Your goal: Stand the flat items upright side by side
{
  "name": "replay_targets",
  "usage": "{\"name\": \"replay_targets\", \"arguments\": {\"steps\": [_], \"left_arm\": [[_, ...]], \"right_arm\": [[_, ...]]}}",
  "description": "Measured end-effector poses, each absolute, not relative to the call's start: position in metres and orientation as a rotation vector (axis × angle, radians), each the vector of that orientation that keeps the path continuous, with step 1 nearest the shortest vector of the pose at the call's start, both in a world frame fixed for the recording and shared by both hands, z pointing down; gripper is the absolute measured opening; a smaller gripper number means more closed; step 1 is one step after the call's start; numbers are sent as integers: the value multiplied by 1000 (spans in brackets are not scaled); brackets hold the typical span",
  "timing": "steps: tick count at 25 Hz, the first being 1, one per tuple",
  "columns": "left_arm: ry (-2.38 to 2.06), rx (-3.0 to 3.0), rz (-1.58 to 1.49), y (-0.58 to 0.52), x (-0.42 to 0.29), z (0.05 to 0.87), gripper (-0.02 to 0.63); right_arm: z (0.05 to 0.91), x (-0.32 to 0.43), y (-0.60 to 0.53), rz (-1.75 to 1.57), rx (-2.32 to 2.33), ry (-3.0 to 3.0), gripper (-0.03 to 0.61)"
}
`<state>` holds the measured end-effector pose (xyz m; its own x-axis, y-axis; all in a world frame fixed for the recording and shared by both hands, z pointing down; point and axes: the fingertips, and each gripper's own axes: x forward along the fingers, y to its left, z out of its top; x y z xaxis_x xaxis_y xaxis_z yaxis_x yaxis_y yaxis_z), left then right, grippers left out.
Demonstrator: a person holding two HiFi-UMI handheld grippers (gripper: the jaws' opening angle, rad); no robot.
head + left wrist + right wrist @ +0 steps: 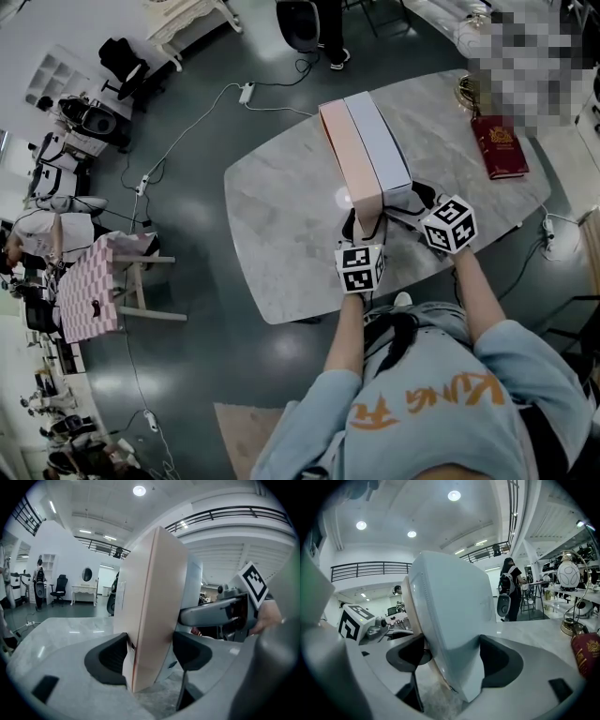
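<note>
Two flat boxes stand on edge on the tabletop [281, 206], long faces touching. They run from near the front edge toward the far edge, about midway between the left and right edges. The pink box [349, 155] is on the left and the grey box [377, 141] on the right.

- Left tongs [152, 654]: pinching the near end of the pink box, one pad on each broad face.
- Right tongs [456, 658]: pinching the near end of the grey box in the same way.

Purpose of the grip: a thin box on its narrow edge tips easily. Holding each at its end probably keeps it vertical and lets the pair be squared against each other. The task looks close to complete; a slow release is advisable.

Markings: neither box shows legible print. A red book [499, 145] near the far right corner carries a gold emblem, too small to read. The cubes on the tongs bear black-and-white square markers.
</note>
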<state>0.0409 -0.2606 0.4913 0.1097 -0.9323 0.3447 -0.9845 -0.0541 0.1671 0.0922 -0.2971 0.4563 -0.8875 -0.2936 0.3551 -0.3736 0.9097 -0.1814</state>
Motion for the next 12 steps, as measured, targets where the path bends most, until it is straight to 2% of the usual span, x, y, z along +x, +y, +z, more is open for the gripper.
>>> {"name": "replay_targets", "arguments": {"steps": [7, 12], "left_arm": [[-1812, 2043, 174, -254, 37, 495, 341], [-1823, 2061, 178, -245, 27, 485, 328]], "right_arm": [[454, 97, -295, 343, 573, -2751, 396], [447, 101, -296, 369, 683, -2762, 396]]}}
